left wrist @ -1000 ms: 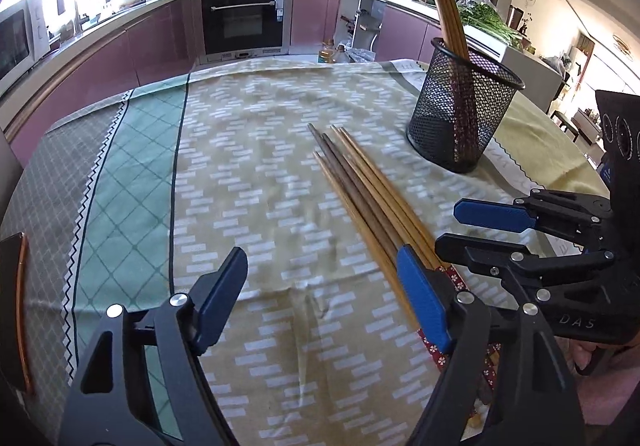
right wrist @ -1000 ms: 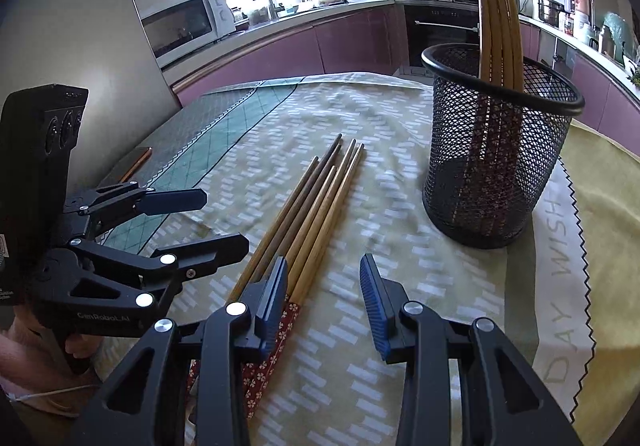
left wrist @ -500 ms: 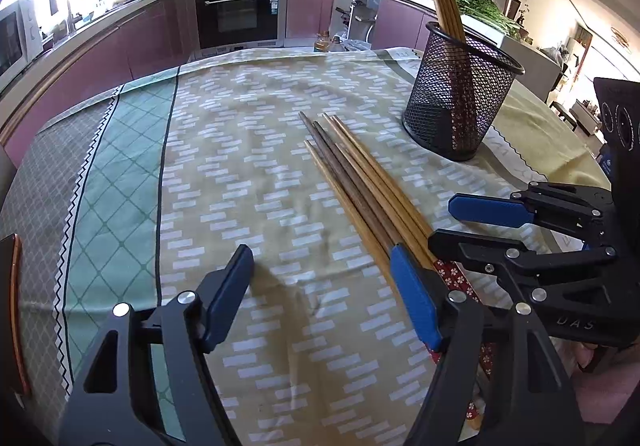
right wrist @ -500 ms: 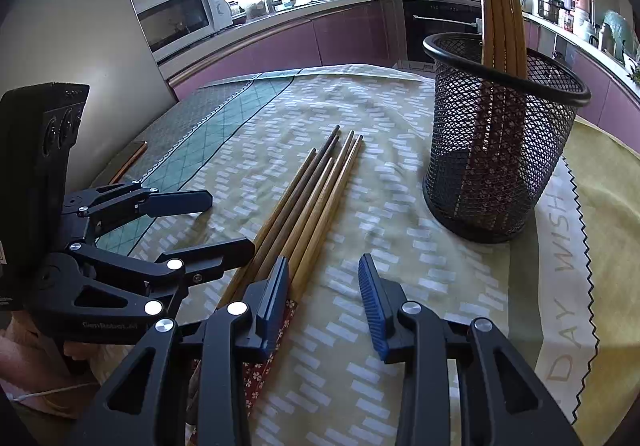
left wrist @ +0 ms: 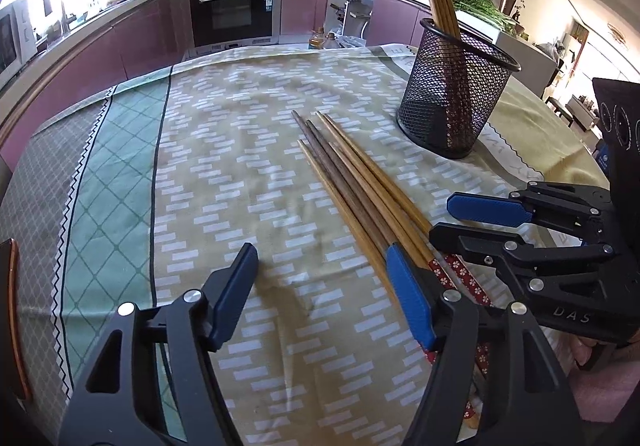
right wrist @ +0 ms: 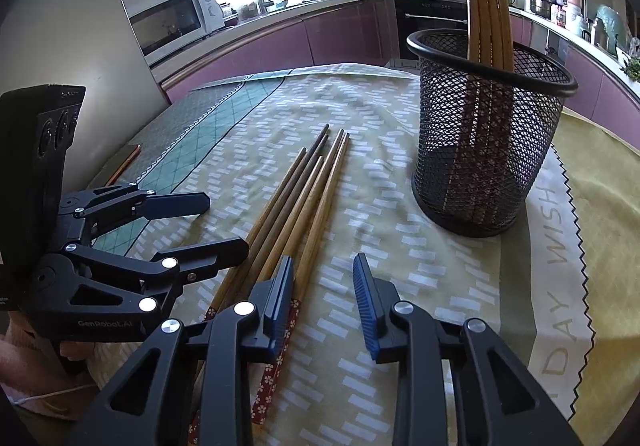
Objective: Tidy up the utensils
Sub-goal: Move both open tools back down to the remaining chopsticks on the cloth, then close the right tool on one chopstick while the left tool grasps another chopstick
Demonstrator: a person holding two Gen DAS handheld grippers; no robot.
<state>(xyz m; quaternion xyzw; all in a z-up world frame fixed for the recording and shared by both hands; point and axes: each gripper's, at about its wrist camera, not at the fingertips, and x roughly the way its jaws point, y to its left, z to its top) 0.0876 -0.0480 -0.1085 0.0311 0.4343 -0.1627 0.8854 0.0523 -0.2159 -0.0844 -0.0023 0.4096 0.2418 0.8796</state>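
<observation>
Two hand-held grippers hang over a loose row of chopsticks lying flat on the cloth-covered worktop, near a black mesh holder that already has several sticks standing in it. The right hand-held gripper has just been narrowing — its jaws part-spread with only cloth between them, one pad just beside the outermost stick — while the left hand-held gripper, also just closing, stands spread and empty. A clean pick probably means shifting sideways to straddle one or two sticks near the patterned ends, then pinching squarely — so nothing rolls.
</observation>
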